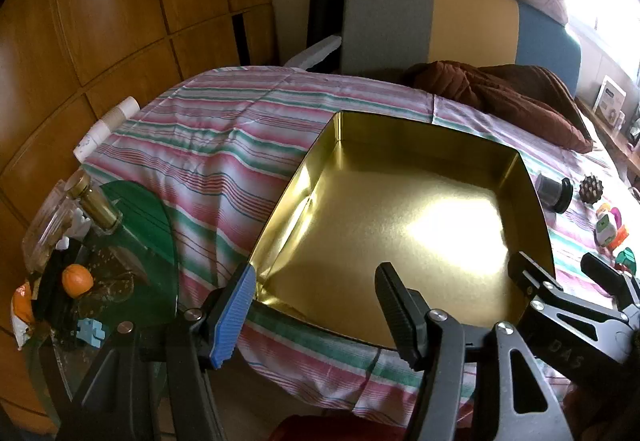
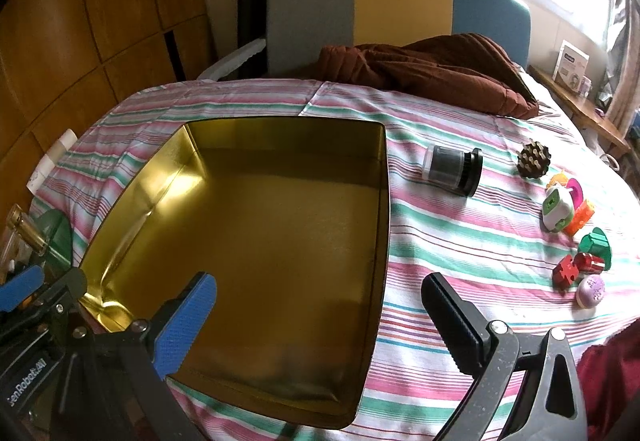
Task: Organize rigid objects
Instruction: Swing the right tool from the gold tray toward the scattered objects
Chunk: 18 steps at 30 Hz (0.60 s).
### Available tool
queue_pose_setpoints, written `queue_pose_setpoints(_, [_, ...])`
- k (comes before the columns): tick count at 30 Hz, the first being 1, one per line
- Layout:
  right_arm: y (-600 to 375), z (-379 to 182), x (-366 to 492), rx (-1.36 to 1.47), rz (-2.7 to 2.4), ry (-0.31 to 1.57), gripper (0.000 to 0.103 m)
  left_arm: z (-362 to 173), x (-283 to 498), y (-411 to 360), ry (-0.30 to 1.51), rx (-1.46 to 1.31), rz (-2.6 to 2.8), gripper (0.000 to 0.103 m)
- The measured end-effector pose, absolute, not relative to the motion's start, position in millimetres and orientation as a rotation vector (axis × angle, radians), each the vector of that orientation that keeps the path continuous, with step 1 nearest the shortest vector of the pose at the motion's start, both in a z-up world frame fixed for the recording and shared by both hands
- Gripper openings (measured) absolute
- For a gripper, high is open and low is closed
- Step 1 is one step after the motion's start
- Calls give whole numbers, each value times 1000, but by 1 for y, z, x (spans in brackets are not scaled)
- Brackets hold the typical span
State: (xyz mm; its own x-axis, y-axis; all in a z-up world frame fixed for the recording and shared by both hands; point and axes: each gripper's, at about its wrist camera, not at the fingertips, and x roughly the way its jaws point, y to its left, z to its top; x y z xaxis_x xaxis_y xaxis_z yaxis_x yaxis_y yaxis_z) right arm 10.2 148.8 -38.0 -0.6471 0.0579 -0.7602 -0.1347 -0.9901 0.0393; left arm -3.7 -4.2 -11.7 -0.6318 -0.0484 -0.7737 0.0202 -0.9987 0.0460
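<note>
A wide gold tin [image 2: 280, 241] sits on the striped cloth, and I see nothing lying in it. My right gripper [image 2: 320, 321] hovers open over the tin's near right corner. My left gripper [image 1: 316, 313] hangs open above its near left corner [image 1: 280, 289]. To the right of the tin lie a clear jar with a black lid [image 2: 452, 171] on its side, a brown spiky ball [image 2: 534, 159], a white and green cube [image 2: 558, 213], an orange block [image 2: 582, 221], a green piece [image 2: 596, 243], red pieces [image 2: 566, 271] and a purple egg [image 2: 591, 291]. Neither gripper touches any of them.
A brown quilted bundle [image 2: 432, 69] lies at the table's far edge, in front of a grey, yellow and blue chair [image 2: 400, 1]. Left of the cloth, bare glass holds a brass-capped bottle [image 1: 96, 205], an orange fruit [image 1: 78, 279] and clutter. Wooden panels [image 1: 100, 21] stand behind.
</note>
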Motion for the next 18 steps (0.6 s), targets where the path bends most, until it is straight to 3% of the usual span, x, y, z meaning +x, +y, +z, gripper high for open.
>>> queue_pose_setpoints(18, [155,-32,17,-1227,2787,169,103,-18,-4,-2,-14,1378,-2830,63])
